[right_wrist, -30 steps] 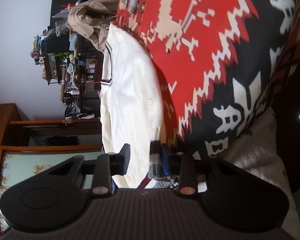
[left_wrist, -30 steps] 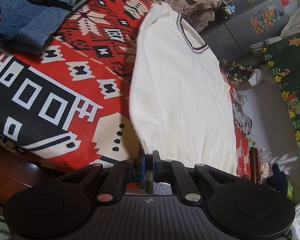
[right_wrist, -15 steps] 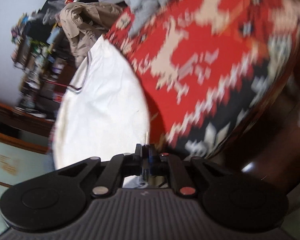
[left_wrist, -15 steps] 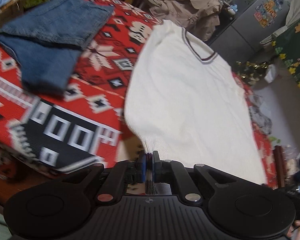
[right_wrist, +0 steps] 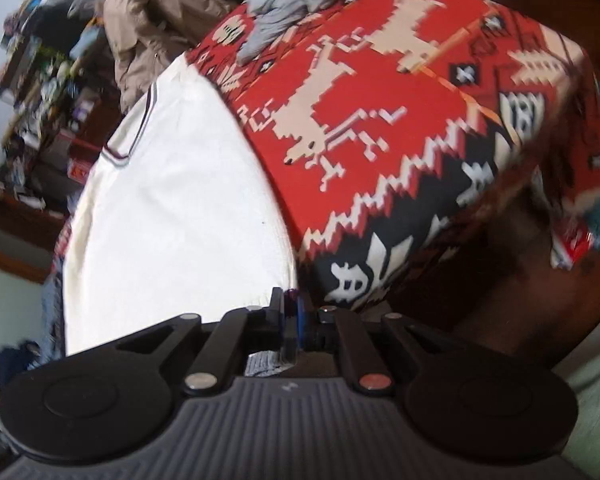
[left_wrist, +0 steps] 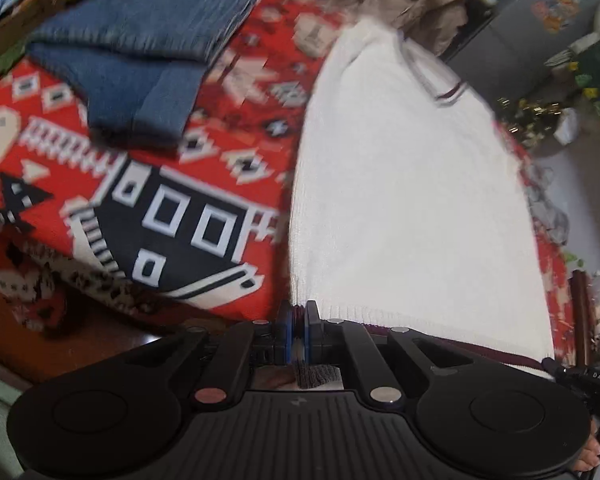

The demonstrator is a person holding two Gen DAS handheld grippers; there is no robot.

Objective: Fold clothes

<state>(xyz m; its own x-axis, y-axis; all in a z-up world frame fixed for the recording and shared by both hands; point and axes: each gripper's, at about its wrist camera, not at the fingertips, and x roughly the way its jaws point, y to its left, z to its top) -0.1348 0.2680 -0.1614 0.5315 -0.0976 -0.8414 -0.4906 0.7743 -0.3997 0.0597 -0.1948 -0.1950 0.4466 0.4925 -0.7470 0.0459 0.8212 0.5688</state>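
On patterned blanket [left_wrist: 148, 216]: white sweater [left_wrist: 400, 208], jeans [left_wrist: 140, 52].

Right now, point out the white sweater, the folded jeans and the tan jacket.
white sweater [left_wrist: 412, 208]: left wrist view, middle of its body.
folded jeans [left_wrist: 148, 52]: left wrist view, flat upper layer of denim.
tan jacket [right_wrist: 152, 28]: right wrist view, crumpled middle of the heap.

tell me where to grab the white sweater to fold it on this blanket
Judging by its pose, take the white sweater at the two corners of its ribbed hem, coming from the near bed edge. It lies flat with the collar far away. The left gripper and right gripper already pinch those corners, jaws shut.
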